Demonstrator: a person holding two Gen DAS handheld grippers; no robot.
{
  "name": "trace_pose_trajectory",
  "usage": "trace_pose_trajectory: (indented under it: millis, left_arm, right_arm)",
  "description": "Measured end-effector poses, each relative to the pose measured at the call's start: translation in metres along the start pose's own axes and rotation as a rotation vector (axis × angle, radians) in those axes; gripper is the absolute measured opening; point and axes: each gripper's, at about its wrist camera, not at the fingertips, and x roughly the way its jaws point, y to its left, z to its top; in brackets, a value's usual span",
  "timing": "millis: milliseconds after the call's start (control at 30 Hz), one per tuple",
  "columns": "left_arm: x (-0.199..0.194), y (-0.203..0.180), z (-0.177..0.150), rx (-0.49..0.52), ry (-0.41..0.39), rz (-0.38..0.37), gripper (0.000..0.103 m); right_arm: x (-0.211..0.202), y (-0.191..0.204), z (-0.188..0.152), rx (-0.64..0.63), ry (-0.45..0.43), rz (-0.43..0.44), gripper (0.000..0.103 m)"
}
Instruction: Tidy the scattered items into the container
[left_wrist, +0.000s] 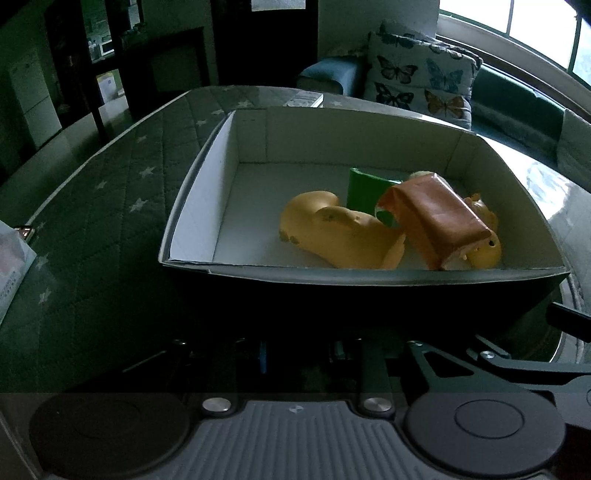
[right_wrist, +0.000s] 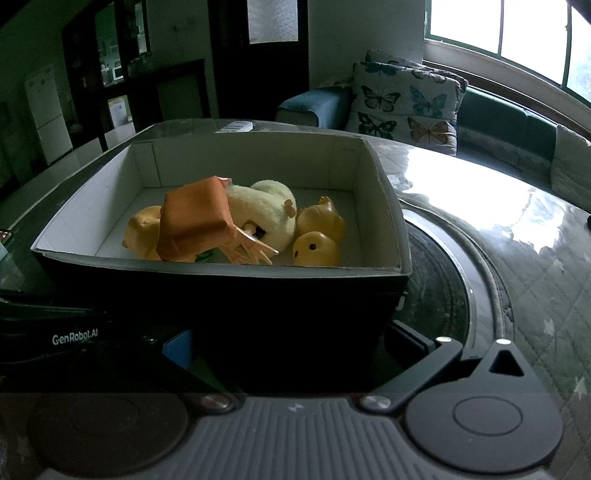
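Note:
A dark box with a white inside (left_wrist: 221, 177) (right_wrist: 384, 192) stands on the table. In it lie yellow rubber toys (left_wrist: 332, 229) (right_wrist: 317, 247), an orange-brown packet (left_wrist: 439, 218) (right_wrist: 195, 218), a green packet (left_wrist: 365, 192) and a cream plush toy (right_wrist: 266, 210). My left gripper (left_wrist: 299, 354) sits low in front of the box's near wall, its blue-padded fingers close together and dark. My right gripper (right_wrist: 288, 343) is also low against the near wall, with one blue pad (right_wrist: 179, 349) and one dark finger (right_wrist: 406, 341) set wide apart, nothing between them.
The table has a quilted star-patterned cover (left_wrist: 110, 206) under glass and a round turntable (right_wrist: 450, 280) beside the box. A remote (left_wrist: 304, 99) lies behind the box. A sofa with a butterfly cushion (left_wrist: 417, 77) stands beyond. A white packet (left_wrist: 11, 266) lies at the left edge.

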Motion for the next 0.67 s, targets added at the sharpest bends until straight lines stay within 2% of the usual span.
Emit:
trace_pose_trajectory:
  millis: [667]
  left_arm:
    - [-0.0003, 0.0006, -0.0028, -0.011, -0.009, -0.004, 0.029]
  right_arm:
    - [-0.0009, 0.0004, 0.0000, 0.000, -0.001, 0.002, 0.103]
